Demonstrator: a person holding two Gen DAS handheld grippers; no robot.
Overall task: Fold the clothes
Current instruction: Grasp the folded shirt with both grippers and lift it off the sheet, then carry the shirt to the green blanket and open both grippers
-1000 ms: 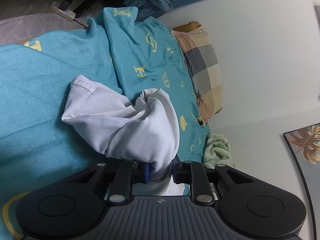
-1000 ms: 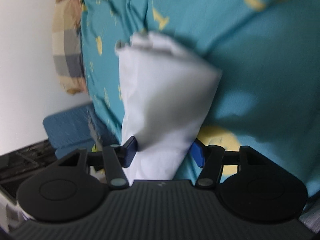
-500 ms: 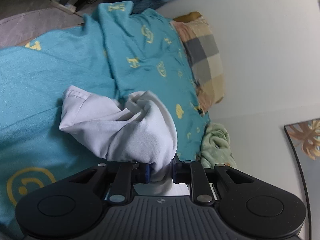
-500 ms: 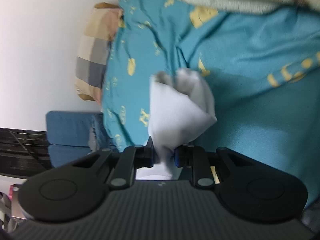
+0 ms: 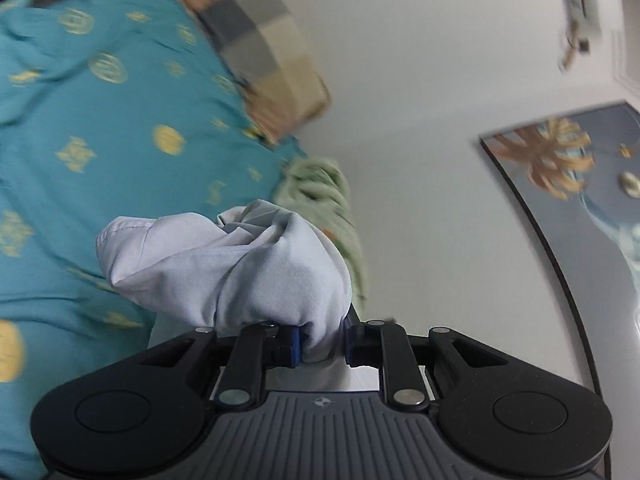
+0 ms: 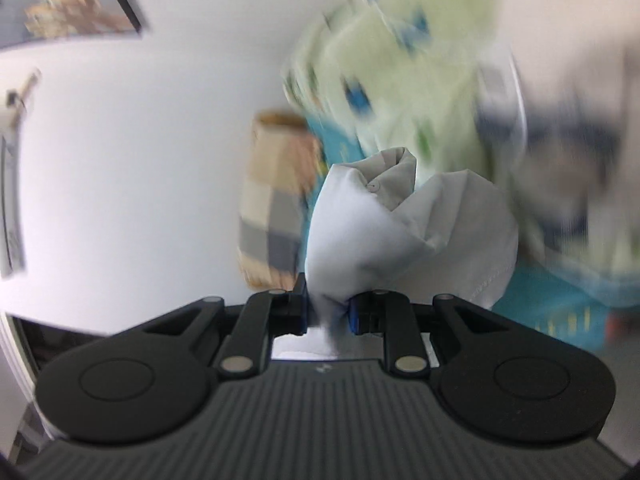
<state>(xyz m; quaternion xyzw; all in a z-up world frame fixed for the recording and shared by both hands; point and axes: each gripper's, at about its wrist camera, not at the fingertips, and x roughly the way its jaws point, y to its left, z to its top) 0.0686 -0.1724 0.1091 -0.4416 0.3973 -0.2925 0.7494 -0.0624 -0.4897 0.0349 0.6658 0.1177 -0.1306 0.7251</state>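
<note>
Wall [image 5: 420, 128]: we see plain white wall behind everything.
Bed cover [image 5: 100, 128]: we see a big teal sheet with yellow shapes, blurry, below the cloth.
Picture [image 5: 580, 184]: it hangs on the wall, with a golden leaf on it.
Pillow [image 5: 260, 44]: it is checked tan and grey and lies at the edge of the bed, by the wall.
Green blanket [image 6: 400, 40]: it is pale green and very blurry.
White cloth [image 5: 240, 264]: our two claws hold it bunched up above the bed.
Left claw [image 5: 320, 344]: it is clamped on a fold of the white cloth.
Right claw [image 6: 328, 312]: it just squeezed together, and now it pinches the white cloth too.
</note>
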